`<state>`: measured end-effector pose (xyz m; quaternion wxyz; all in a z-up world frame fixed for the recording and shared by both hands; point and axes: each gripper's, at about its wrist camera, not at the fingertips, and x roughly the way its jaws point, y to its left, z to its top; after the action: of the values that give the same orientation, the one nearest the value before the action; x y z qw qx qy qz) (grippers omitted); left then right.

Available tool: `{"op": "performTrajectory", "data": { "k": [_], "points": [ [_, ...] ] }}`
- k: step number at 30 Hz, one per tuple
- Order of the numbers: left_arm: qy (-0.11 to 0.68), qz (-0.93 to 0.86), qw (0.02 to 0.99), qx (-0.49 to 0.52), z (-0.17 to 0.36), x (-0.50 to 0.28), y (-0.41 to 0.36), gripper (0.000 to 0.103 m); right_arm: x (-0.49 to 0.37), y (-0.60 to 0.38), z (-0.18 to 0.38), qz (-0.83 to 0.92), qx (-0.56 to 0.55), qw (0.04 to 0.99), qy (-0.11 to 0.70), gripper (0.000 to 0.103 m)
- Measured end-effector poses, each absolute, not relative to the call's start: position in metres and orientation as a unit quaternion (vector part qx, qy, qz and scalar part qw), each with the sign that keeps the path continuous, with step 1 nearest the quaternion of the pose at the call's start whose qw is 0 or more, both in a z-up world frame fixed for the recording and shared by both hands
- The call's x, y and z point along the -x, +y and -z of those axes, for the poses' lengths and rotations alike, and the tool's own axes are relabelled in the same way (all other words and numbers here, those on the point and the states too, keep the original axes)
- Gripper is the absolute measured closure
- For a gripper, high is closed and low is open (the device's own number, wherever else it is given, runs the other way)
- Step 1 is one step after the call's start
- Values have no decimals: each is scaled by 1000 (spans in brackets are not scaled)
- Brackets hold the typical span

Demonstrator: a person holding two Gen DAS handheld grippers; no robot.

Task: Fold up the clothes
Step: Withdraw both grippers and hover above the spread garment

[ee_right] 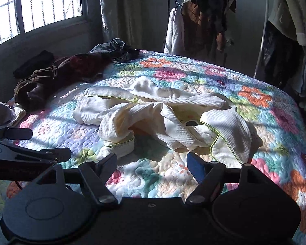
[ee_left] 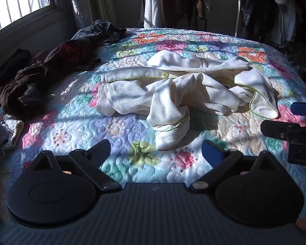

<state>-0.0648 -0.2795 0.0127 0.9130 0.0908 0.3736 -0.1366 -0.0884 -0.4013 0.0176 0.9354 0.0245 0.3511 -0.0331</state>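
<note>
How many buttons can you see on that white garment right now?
1: a pale green button on the placket of the white garment, toward its left half, seen in both views. The garment is crumpled on the quilt, so other buttons may be hidden in the folds.

Bare quilt [ee_left: 116,130] lies open between both grippers and the crumpled white garment [ee_left: 173,94] at twelve o'clock. A heap of dark clothes [ee_left: 40,75] blocks the ten o'clock side. Hanging clothes [ee_right: 210,20] crowd the bed's far edge.
</note>
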Motion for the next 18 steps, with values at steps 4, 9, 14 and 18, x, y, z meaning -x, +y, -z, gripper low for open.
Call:
{"op": "performTrajectory", "data": {
  "k": [4,9,14,18],
  "points": [
    [378,143,909,-107,-9,66,-288,5,88,-404,-16,41,-26,933,356,23],
    [380,137,908,-116,-7,66,-291,5,87,-407,-14,42,-26,932,358,23],
    [381,142,906,-115,-4,63,-292,4,84,-409,-12,40,-27,932,360,23],
    [369,143,911,-111,0,53,-291,4,80,-420,-9,37,-9,941,337,20]
  ]
}}
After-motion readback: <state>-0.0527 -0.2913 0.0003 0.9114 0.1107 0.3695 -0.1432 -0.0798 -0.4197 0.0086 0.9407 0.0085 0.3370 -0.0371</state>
